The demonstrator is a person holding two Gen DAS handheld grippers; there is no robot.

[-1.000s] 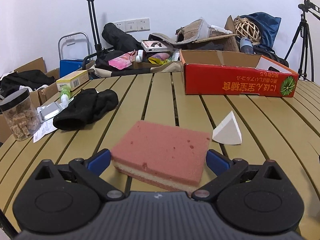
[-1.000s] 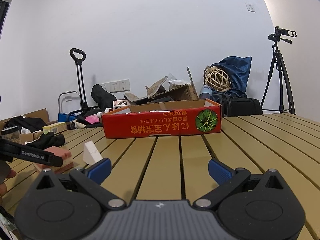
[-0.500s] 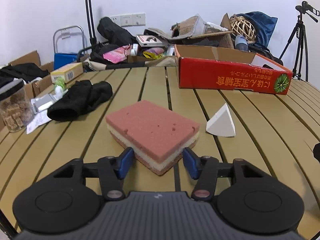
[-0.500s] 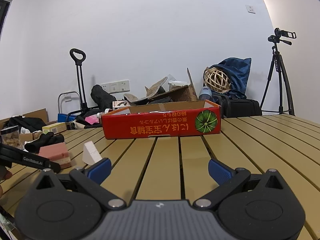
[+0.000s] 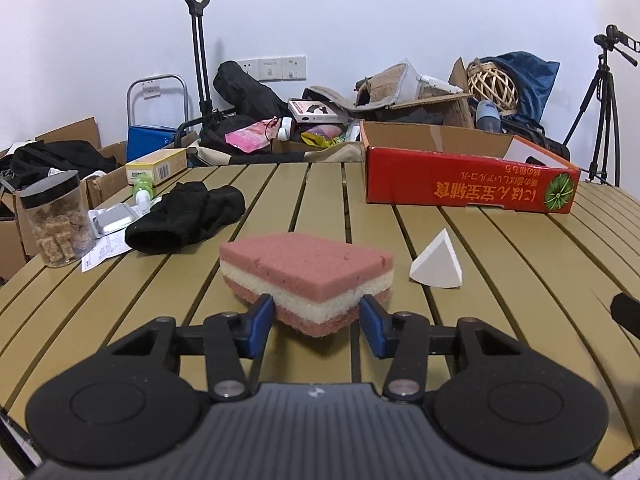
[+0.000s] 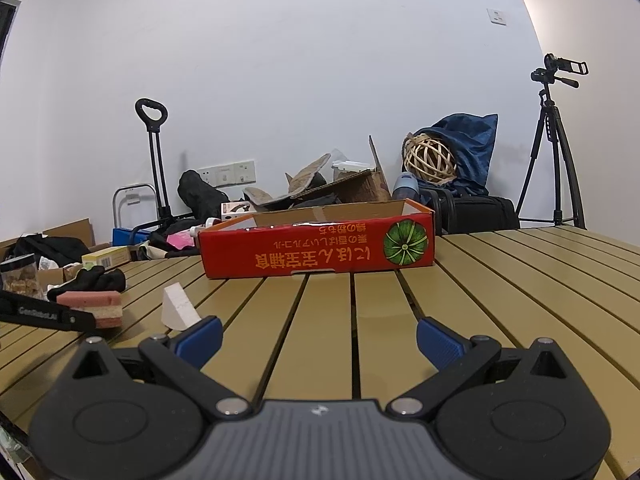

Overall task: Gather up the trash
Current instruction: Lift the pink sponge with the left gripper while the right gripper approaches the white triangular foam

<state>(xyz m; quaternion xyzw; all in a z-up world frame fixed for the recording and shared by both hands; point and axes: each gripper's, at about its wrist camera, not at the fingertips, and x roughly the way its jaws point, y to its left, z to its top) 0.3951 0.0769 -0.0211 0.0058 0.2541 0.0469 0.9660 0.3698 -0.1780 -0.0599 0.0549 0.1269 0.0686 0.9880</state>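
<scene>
The left gripper (image 5: 317, 320), angled slightly down at the slatted tan table (image 5: 500, 248), has just been closing its blue jaws and now pinches the near corner of a pink-and-cream layered sponge (image 5: 308, 276), apparently to carry it off as trash. Just right of the sponge lies a white foam wedge (image 5: 437, 267). The right gripper (image 6: 319, 340) hovers nearly level, jaws spread and empty. Beyond sits the open red cardboard box (image 5: 468, 182), the likely bin.
</scene>
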